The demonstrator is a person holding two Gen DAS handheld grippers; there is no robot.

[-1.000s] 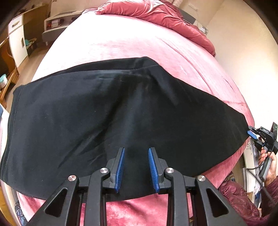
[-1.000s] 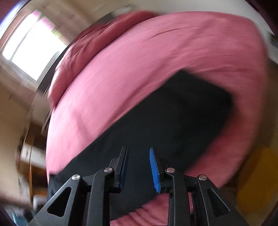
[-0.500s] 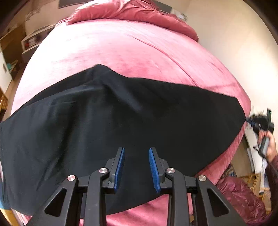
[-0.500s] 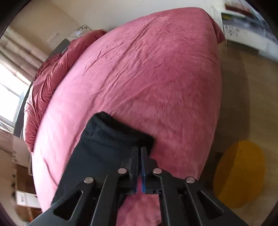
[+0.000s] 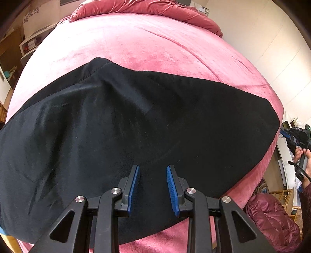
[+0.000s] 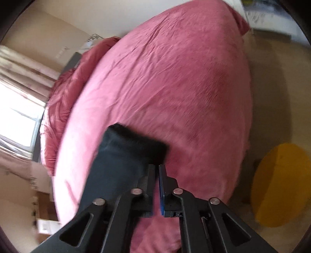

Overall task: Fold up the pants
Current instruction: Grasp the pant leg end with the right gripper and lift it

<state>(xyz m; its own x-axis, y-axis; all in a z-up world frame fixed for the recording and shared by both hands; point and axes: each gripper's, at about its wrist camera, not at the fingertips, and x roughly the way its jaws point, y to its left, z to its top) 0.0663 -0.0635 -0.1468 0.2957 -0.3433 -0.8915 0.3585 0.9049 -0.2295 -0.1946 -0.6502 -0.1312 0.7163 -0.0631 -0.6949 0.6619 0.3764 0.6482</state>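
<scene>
Black pants (image 5: 136, 124) lie spread flat across a pink bed (image 5: 147, 44), folded lengthwise. My left gripper (image 5: 152, 173) is open and empty, hovering over the near edge of the pants. My right gripper (image 6: 157, 167) is shut on the corner of the pants' leg end (image 6: 124, 155) at the bed's side. In the left wrist view the right gripper (image 5: 285, 134) shows at the far right end of the pants, held by a hand.
A bunched pink duvet (image 5: 155, 9) lies at the head of the bed. A yellow round rug (image 6: 281, 186) is on the floor beside the bed. Shelves and furniture (image 5: 29, 44) stand to the left. A window (image 6: 17, 116) is behind the bed.
My right gripper closed on the leg-end corner of the pants and holds it. My left gripper shifted sideways over the pants, staying open.
</scene>
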